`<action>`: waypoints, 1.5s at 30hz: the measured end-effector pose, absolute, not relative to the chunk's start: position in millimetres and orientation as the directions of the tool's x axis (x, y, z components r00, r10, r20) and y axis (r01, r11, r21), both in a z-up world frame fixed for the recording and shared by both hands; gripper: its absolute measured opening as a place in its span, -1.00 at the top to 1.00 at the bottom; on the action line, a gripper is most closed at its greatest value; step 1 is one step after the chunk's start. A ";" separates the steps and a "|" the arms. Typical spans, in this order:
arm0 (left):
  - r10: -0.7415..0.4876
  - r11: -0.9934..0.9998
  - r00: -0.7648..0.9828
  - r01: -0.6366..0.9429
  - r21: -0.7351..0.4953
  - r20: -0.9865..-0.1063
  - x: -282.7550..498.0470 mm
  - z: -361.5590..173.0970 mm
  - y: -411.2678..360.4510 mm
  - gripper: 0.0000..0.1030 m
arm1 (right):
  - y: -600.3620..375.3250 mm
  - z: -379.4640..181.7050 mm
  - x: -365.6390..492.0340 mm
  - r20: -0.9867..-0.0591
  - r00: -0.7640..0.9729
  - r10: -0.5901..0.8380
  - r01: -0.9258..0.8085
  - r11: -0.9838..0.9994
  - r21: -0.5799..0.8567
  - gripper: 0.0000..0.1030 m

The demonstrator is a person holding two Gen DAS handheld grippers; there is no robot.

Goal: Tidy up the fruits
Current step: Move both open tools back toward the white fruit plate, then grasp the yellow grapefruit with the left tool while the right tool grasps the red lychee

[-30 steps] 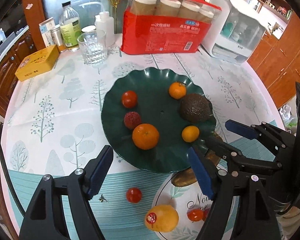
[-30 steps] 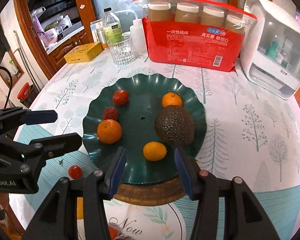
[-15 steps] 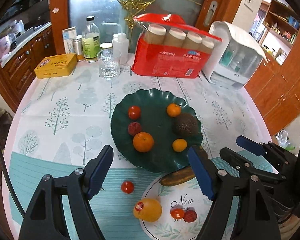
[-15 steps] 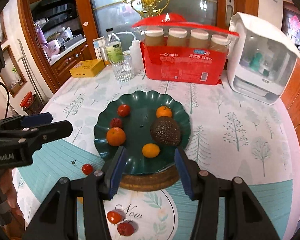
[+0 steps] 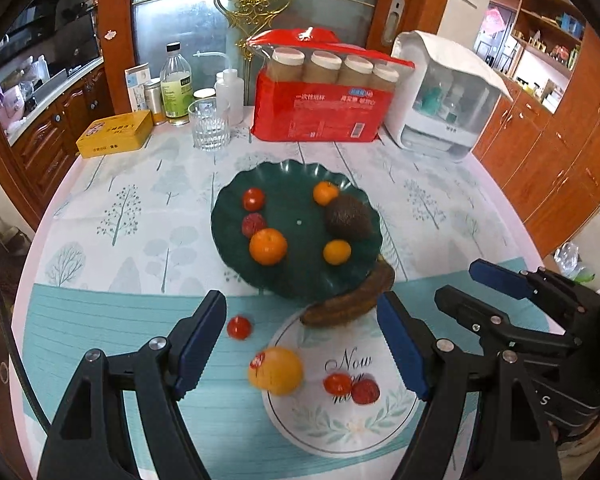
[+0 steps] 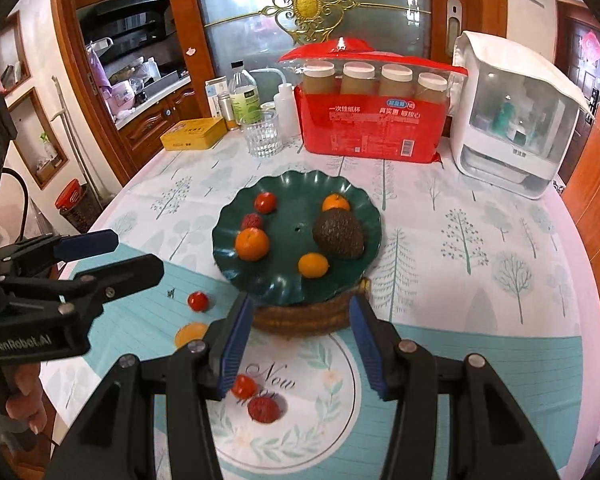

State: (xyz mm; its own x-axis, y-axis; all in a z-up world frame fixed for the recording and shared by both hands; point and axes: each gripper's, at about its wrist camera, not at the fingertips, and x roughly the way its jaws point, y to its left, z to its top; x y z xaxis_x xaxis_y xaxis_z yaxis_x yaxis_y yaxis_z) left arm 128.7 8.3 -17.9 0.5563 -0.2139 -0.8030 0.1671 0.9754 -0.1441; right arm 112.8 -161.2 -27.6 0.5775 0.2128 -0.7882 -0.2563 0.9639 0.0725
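A dark green plate (image 5: 300, 280) (image 6: 284, 284) holds an avocado (image 5: 347, 217) (image 6: 338, 234), three oranges, a tomato and a lychee. It rests on a woven stand (image 6: 304, 316). On the tablecloth in front lie a cherry tomato (image 5: 239, 327) (image 6: 198, 301), a yellow-orange fruit with a sticker (image 5: 276, 370), a small tomato (image 5: 337, 384) (image 6: 244, 386) and a lychee (image 5: 365, 391) (image 6: 264, 409). My left gripper (image 5: 300, 344) is open and empty above these. My right gripper (image 6: 298, 344) is open and empty near the plate's front edge.
At the back stand a red pack of paper cups (image 5: 324, 96), a white appliance (image 5: 444, 96), a glass (image 5: 209, 128), bottles (image 5: 175, 84) and a yellow tin (image 5: 114, 134). Wooden cabinets flank the round table.
Both grippers have pulled back and up from the plate, so more of the table and the loose fruits in front shows. Both stay open and empty.
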 end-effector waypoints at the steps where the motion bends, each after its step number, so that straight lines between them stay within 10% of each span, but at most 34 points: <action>1: -0.211 0.976 0.556 0.169 -0.140 -0.804 124.4 -19.9 7.6 -0.49 | -161.3 -28.8 109.9 -0.790 0.575 0.213 -0.258 0.963 0.073 0.02; 45: -0.232 0.964 0.358 -0.043 -0.264 -0.904 103.1 -168.5 41.6 -0.50 | -140.1 -162.0 60.9 -0.901 0.351 0.254 -0.311 0.940 0.144 0.02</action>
State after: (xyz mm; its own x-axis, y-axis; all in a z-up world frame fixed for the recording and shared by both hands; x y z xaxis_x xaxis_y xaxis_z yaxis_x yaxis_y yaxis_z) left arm 103.1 41.6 -168.5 0.3582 -0.2316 -0.9045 -0.0434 0.9636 -0.2639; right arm 60.9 -140.1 -162.0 0.3512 0.2540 -0.9012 -0.3109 0.9395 0.1436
